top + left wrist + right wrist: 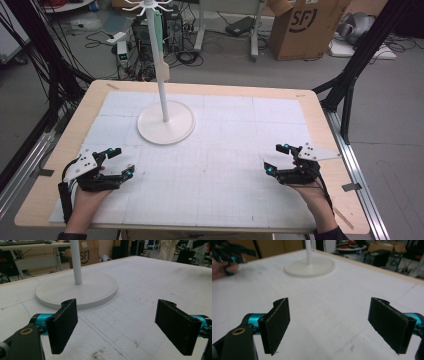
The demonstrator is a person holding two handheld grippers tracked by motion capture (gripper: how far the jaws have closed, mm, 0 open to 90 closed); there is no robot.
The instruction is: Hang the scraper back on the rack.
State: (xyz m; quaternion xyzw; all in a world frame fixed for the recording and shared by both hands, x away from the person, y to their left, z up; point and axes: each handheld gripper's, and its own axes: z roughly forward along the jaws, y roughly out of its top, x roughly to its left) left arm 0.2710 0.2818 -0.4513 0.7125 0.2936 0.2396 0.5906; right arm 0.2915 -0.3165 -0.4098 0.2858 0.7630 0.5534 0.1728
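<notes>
Left tool (pixel 121 161) wide open, empty, right tool (pixel 276 157) likewise

A grey floor (pixel 50 65) surrounds the wooden table (pixel 330 135); beyond the table stand a cardboard box (pixel 305 25) and tangled cables (pixel 185 55).

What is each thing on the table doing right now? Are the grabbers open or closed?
left gripper: open, jaws wide apart, holding nothing, low over the mat.
right gripper: open, jaws wide apart, holding nothing, low over the mat.
white stand: upright on its round base, nothing touching it.
white mat: flat on the table, a few smudges.
</notes>
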